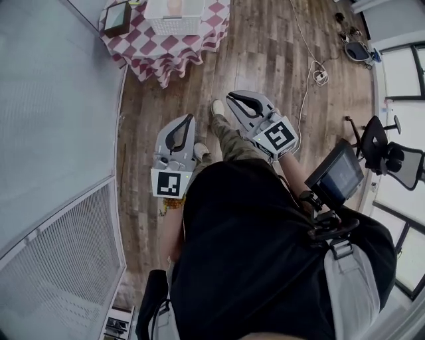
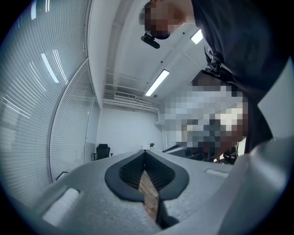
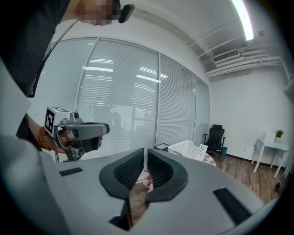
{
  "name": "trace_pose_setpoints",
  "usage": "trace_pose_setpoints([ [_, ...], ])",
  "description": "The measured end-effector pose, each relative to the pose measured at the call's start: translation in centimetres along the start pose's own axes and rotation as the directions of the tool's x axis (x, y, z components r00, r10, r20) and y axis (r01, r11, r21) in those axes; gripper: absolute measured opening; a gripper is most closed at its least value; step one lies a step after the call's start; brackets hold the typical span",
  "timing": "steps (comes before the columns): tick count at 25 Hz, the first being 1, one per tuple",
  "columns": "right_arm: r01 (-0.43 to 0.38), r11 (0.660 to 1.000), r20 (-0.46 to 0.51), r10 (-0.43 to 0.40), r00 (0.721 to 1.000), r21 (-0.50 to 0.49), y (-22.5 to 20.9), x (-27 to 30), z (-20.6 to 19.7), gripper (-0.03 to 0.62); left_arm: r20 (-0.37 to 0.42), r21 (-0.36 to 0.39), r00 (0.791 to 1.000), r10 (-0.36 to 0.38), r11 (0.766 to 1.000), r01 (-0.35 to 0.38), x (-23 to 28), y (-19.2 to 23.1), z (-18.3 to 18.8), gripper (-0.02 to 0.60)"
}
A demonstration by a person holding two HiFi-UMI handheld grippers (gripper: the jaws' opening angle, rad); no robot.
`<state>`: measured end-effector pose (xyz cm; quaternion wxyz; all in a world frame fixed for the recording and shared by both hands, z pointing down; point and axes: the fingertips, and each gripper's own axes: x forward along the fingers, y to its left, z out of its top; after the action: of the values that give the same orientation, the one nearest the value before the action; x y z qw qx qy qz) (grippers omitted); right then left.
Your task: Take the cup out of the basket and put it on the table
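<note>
A white plastic basket (image 1: 174, 18) stands on a table with a red-and-white checked cloth (image 1: 166, 50) at the top of the head view. A pale orange shape (image 1: 174, 6) shows inside it; I cannot tell whether it is the cup. In the right gripper view the basket (image 3: 189, 149) stands ahead, on the same cloth (image 3: 210, 159). Both grippers hang over the wooden floor, well short of the table. My left gripper (image 1: 189, 119) (image 2: 144, 152) has its jaws together and holds nothing. My right gripper (image 1: 232, 98) (image 3: 145, 151) is shut and empty too. The left gripper (image 3: 76, 132) shows at the left of the right gripper view.
A dark flat box (image 1: 118, 18) lies on the table left of the basket. A glass wall with blinds (image 1: 60, 119) runs along the left. White cables (image 1: 312, 66) trail over the floor at the right, near a black office chair (image 1: 388, 156). Another chair (image 3: 215, 136) stands beyond the table.
</note>
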<state>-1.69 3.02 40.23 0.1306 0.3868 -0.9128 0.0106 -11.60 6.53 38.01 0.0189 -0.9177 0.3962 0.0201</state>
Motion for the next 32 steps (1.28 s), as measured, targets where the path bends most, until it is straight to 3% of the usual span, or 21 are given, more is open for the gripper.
trace_pose_setpoints([
  [2,-0.035,0.999,-0.005,0.035,0.999,-0.017,0.2,2.6,-0.1,0.017,-0.024,-0.035,1.000,0.012,0.999,-0.013,-0.4,1.5,-0.9,0.005],
  [12,-0.145,0.989,0.027,0.146,0.989,-0.031,-4.0,11.2,2.3,0.017,-0.074,-0.025,0.997,-0.021,1.000,0.019,3.4,5.9,-2.2,0.005],
  [17,-0.190,0.981,0.032,0.191,0.981,-0.036,-8.3,17.0,3.4,0.017,-0.102,0.003,0.995,-0.021,1.000,0.021,7.6,10.1,-1.8,0.005],
  [22,-0.237,0.970,0.008,0.237,0.971,-0.049,-12.9,22.5,4.3,0.017,-0.052,-0.058,0.999,-0.012,0.998,0.009,11.6,14.0,-0.5,0.006],
  [28,-0.294,0.951,-0.046,0.291,0.956,-0.093,-18.5,29.2,4.1,0.017,-0.084,-0.081,0.996,0.039,0.996,-0.046,16.7,18.6,-1.3,0.005],
  [32,-0.327,0.935,-0.092,0.317,0.944,-0.137,-22.5,33.0,3.7,0.017,-0.097,-0.049,0.993,0.062,0.997,-0.067,19.5,20.6,-1.3,0.005],
])
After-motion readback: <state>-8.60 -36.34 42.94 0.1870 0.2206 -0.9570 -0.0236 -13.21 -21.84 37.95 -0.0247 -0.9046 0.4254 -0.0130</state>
